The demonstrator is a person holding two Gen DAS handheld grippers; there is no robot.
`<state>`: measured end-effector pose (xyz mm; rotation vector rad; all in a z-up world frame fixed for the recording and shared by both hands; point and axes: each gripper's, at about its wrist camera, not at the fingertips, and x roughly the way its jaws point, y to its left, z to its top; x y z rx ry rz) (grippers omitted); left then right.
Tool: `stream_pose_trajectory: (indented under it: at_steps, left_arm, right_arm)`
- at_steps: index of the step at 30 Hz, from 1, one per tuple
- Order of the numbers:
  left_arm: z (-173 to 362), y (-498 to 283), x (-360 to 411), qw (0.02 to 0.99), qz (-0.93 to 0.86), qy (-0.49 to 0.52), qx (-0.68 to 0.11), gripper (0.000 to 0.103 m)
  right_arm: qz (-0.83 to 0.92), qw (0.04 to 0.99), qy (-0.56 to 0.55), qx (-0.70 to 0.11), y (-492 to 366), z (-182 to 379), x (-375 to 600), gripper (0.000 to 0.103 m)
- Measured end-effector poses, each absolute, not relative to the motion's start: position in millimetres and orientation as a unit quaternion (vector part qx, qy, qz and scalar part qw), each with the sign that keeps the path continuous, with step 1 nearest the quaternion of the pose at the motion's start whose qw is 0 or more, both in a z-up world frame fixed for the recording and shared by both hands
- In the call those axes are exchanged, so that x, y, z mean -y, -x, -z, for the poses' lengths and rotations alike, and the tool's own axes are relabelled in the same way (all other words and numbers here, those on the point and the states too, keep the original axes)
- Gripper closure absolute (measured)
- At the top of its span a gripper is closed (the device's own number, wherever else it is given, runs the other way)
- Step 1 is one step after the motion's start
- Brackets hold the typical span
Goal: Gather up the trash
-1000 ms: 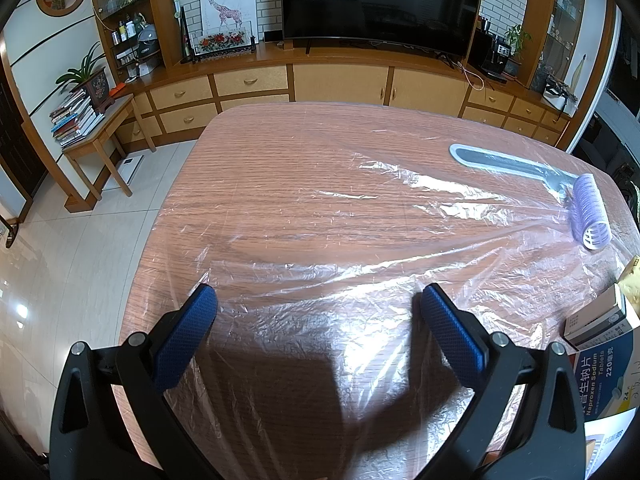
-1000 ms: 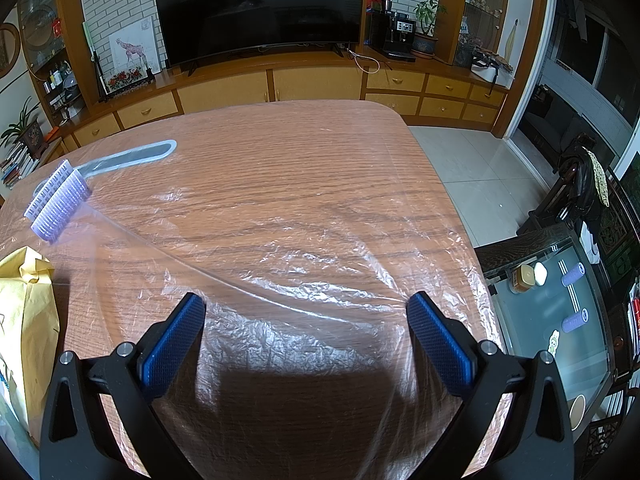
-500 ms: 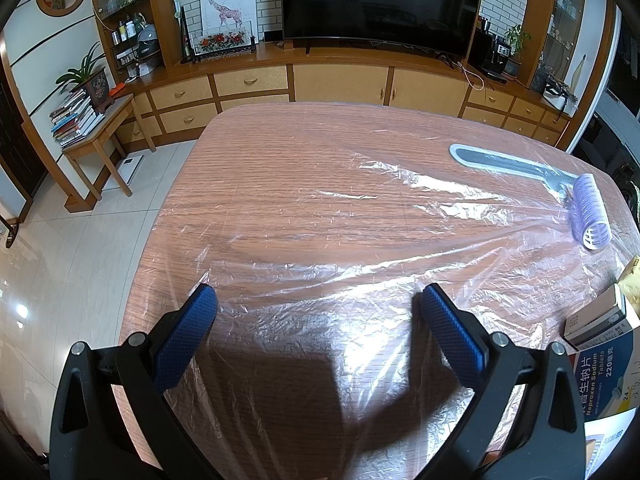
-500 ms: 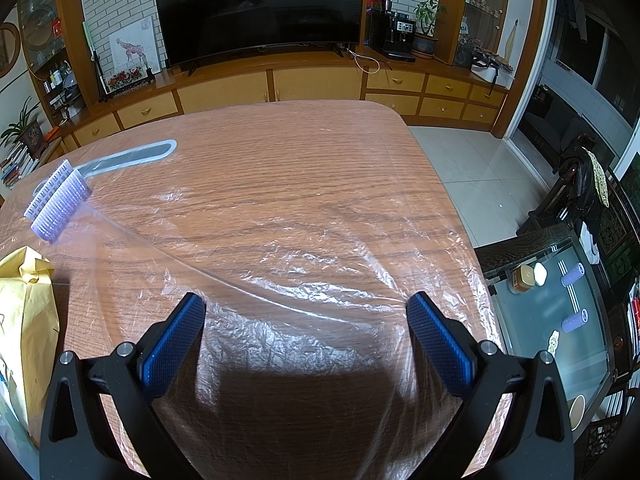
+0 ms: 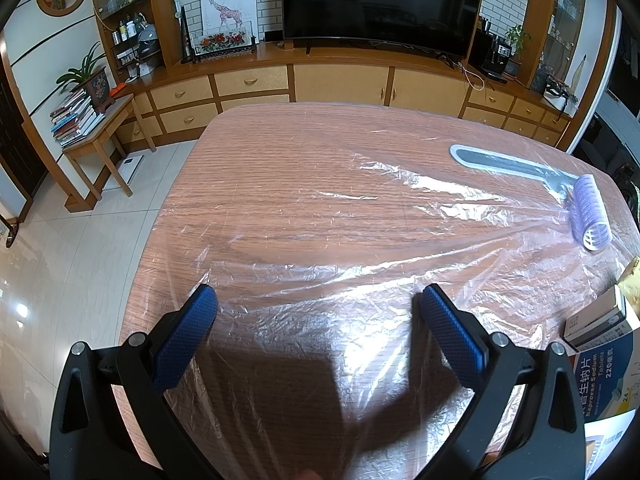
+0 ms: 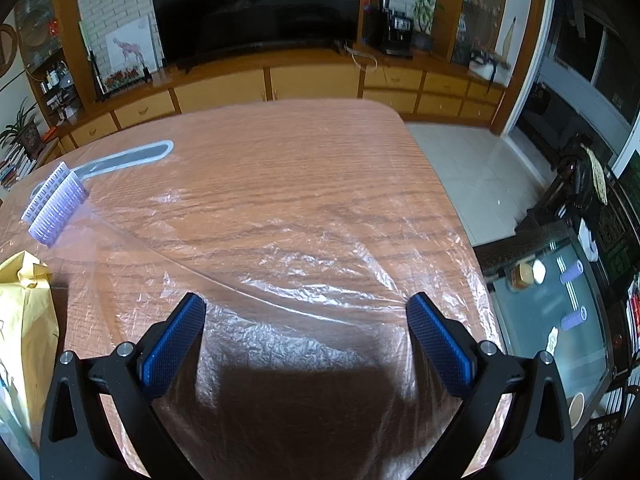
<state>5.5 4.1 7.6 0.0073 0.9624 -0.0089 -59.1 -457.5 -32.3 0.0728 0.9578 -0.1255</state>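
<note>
Left gripper (image 5: 316,300) and right gripper (image 6: 306,310) wide apart, holding nothing, above plastic film (image 5: 360,240) on surface (image 5: 280,152); purple roller (image 5: 590,216) beyond film.

Table (image 5: 280,168): reddish-brown wood with dark running grain.
Plastic sheet (image 5: 360,264): clear, crinkled, white glare streaks, ahead of both claws.
Left gripper (image 5: 316,300), right gripper (image 6: 306,308): black frames, blue cross-hatched pads.
Hair roller (image 5: 588,208): lilac with white end, far right of the left claw.
Comb (image 5: 504,162): pale grey-blue, beside the roller.
Paper bag (image 6: 24,320): yellow, left of the right claw.
Box (image 5: 604,376): blue and white, printed lettering.
</note>
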Motion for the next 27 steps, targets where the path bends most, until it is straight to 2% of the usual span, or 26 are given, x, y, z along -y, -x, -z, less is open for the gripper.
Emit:
stream_pose_trajectory:
  at_steps: [2,5,13,22,27]
  left_arm:
    - [-11,-5,-8,0.884,-0.001,-0.006,-0.468,0.002]
    - [-34,5,-17,0.895,0.01,-0.001,-0.446,0.002]
    - [-79,79,10,0.908,0.121,-0.011,-0.401,0.002]
    - [-61,122,62,0.89,0.175,-0.058,-0.417,0.002]
    - [-49,123,69,0.883,0.175,-0.069,-0.43,0.002]
  right_arm:
    - [0.067,0.882,-0.058,-0.463,64,24,463,0.004]
    - [0.061,0.902,-0.076,-0.422,86,-7,462,0.004]
    - [-0.014,0.927,-0.084,-0.366,182,-74,402,0.004]
    - [-0.065,0.872,-0.187,-0.448,195,-16,365,0.004]
    - [-0.055,0.861,-0.176,-0.474,193,8,347,0.004]
